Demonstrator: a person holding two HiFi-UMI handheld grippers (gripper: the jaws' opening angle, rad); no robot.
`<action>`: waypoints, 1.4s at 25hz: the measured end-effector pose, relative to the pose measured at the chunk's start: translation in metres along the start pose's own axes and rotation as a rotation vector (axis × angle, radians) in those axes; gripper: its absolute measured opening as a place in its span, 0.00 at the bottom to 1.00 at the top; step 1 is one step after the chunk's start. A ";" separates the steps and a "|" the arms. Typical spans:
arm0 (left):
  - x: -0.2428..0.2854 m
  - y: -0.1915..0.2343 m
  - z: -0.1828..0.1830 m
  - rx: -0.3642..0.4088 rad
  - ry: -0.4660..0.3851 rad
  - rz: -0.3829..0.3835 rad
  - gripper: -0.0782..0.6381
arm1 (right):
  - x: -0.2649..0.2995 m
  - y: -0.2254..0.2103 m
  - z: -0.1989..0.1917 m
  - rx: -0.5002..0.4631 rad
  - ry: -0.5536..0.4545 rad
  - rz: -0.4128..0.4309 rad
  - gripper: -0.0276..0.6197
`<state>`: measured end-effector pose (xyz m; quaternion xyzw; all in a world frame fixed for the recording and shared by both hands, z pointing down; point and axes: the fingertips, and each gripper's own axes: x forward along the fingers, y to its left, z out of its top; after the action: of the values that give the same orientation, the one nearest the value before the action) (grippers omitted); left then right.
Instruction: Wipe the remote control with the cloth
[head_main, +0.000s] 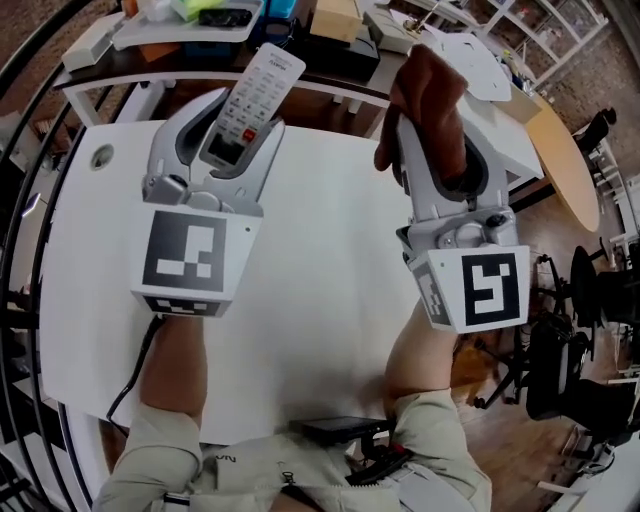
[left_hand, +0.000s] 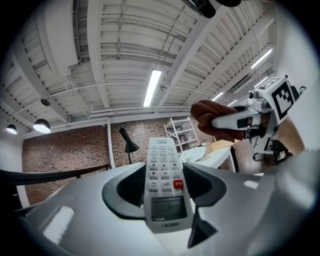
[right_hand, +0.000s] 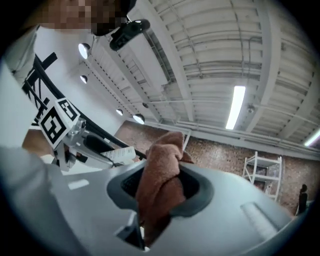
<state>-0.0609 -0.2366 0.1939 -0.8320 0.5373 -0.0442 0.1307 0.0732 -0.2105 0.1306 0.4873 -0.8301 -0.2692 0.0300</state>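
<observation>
**Remote and Cloth Held Apart Over the White Table**

The remote control was seen at about 11 o'clock in the head view, pinched at its lower end by the left gripper. Its far end was pointed away from the person, toward 1 o'clock. A long, slim white body was shown, covered with rows of pale grey buttons. One red button was set just above a small grey display near the gripped end, and a line of dark print was visible below the display, too small to be read. In the left gripper view the jaws were closed against both long edges of the remote control, its button face turned to the camera.

The cloth, reddish-brown and of a towelling texture, was held at about 1 o'clock in the head view. It was bunched into a thick wad and clamped by the right gripper. In the right gripper view the cloth was squeezed between the dark pads, with a rounded lump standing out above them.

Remote control and cloth were kept well apart, with no contact between them. Both were held over the table.
</observation>
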 end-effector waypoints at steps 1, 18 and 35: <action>-0.001 -0.009 0.001 -0.005 -0.014 -0.005 0.45 | -0.006 0.000 0.006 -0.010 -0.013 -0.001 0.21; 0.003 -0.047 0.018 0.301 -0.055 -0.089 0.45 | 0.007 0.073 -0.013 -0.144 0.108 0.197 0.21; 0.005 -0.056 0.018 0.167 -0.125 -0.130 0.45 | -0.016 0.098 -0.012 -0.162 0.124 0.379 0.21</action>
<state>-0.0056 -0.2159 0.1916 -0.8523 0.4676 -0.0454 0.2298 0.0072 -0.1647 0.1907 0.3340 -0.8793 -0.2938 0.1702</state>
